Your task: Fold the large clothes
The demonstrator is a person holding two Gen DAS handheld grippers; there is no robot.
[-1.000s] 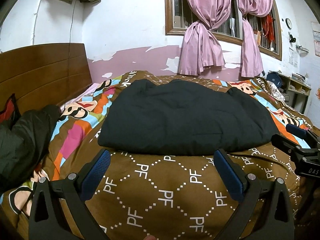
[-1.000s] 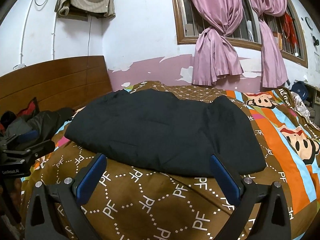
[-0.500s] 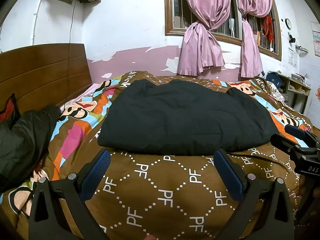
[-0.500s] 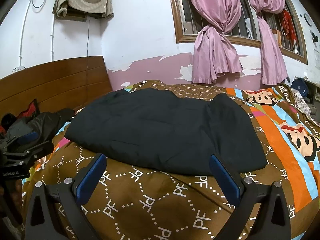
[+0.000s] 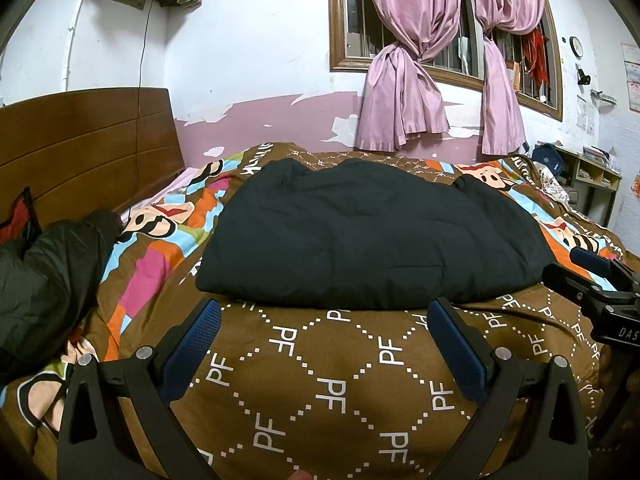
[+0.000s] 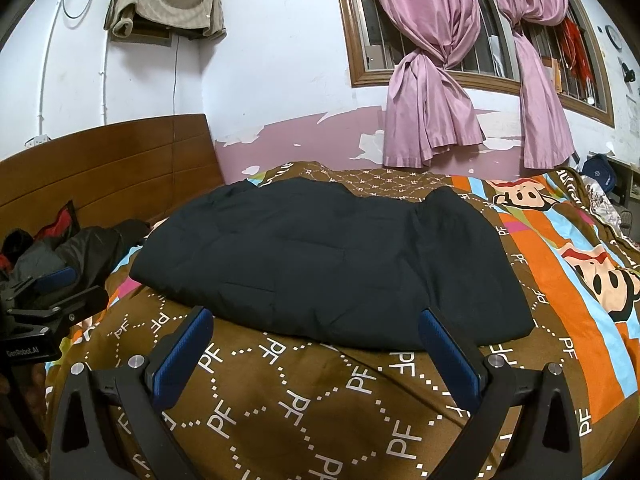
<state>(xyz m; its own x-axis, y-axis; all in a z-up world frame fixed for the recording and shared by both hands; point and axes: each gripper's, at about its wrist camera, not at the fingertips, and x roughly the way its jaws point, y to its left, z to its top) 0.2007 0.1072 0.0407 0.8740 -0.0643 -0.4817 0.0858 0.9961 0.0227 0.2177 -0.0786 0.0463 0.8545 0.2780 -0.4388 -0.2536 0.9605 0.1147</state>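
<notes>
A large dark padded garment (image 5: 368, 236) lies folded flat on the bed's brown patterned quilt (image 5: 336, 384); it also shows in the right wrist view (image 6: 332, 260). My left gripper (image 5: 324, 324) is open and empty, just short of the garment's near edge. My right gripper (image 6: 316, 332) is open and empty, also at the near edge. Each gripper shows in the other's view: the right one at the right edge (image 5: 592, 276), the left one at the left edge (image 6: 60, 292).
A second dark jacket (image 5: 44, 280) lies crumpled at the left by the wooden headboard (image 5: 88, 148). A window with tied pink curtains (image 5: 404, 92) is behind the bed. Shelves (image 5: 592, 184) stand at the far right.
Both views have shifted only slightly; the garment and both open grippers stay in nearly the same places.
</notes>
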